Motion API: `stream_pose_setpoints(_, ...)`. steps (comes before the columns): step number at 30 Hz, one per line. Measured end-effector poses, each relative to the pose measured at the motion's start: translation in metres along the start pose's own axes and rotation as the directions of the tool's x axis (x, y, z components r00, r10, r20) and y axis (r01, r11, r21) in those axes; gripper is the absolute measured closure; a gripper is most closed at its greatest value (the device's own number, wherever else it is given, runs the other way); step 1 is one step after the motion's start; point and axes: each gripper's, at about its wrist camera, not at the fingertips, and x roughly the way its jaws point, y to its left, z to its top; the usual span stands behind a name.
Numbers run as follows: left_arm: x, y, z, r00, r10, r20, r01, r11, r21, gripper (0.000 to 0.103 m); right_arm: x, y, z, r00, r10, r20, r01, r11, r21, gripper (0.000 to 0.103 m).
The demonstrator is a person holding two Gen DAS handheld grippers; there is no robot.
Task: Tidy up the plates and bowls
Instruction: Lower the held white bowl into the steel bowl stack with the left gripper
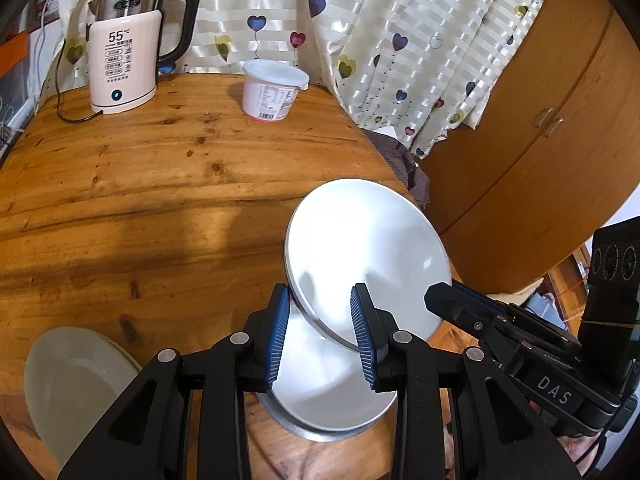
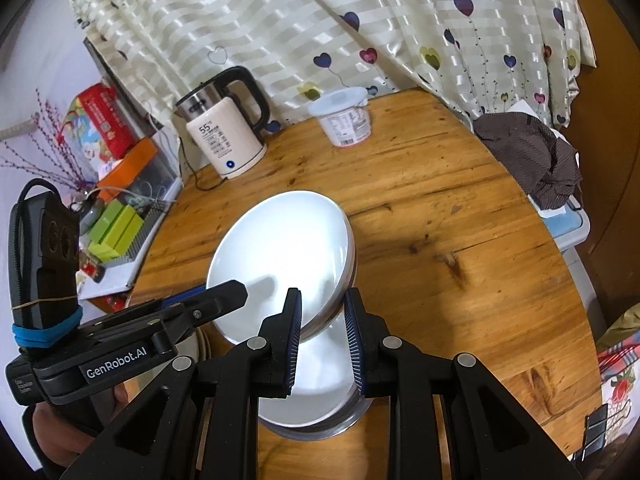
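Two grippers lift one white plate over the counter

Left gripper (image 1: 324,336) and right gripper (image 2: 322,340) each pinch the tilted plate (image 1: 366,252) by opposite rims, above another plate (image 1: 332,396); bare wooden counter (image 1: 140,184) spreads far-left toward kettle (image 1: 124,52) and tub (image 1: 272,90); counter edge and curtain (image 1: 400,40) lie right.

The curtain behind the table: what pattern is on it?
The curtain has cream stripes with coloured hearts on stems, clearest in the right wrist view.
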Motion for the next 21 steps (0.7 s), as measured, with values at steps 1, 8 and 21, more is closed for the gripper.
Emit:
stream_pose_setpoints(1,-0.001,0.001,-0.002,1.000,0.000,-0.002,0.000,1.000,-0.002,0.071,0.000,0.001,-0.001,1.000,0.000,-0.002,0.000,1.000,0.000,0.082)
stream_pose_setpoints(8,-0.004,0.002,-0.015,1.000,-0.006,-0.013,0.006,1.000,-0.016,0.071,-0.003,0.005,-0.006,1.000,0.000,-0.007,0.000,1.000,-0.002,0.082)
stream_pose_setpoints(21,-0.005,0.006,-0.035,0.999,0.014,-0.034,-0.015,0.999,-0.033,0.071,-0.002,0.005,-0.030,0.999,0.015,-0.042,-0.015,1.000,0.008,0.082)
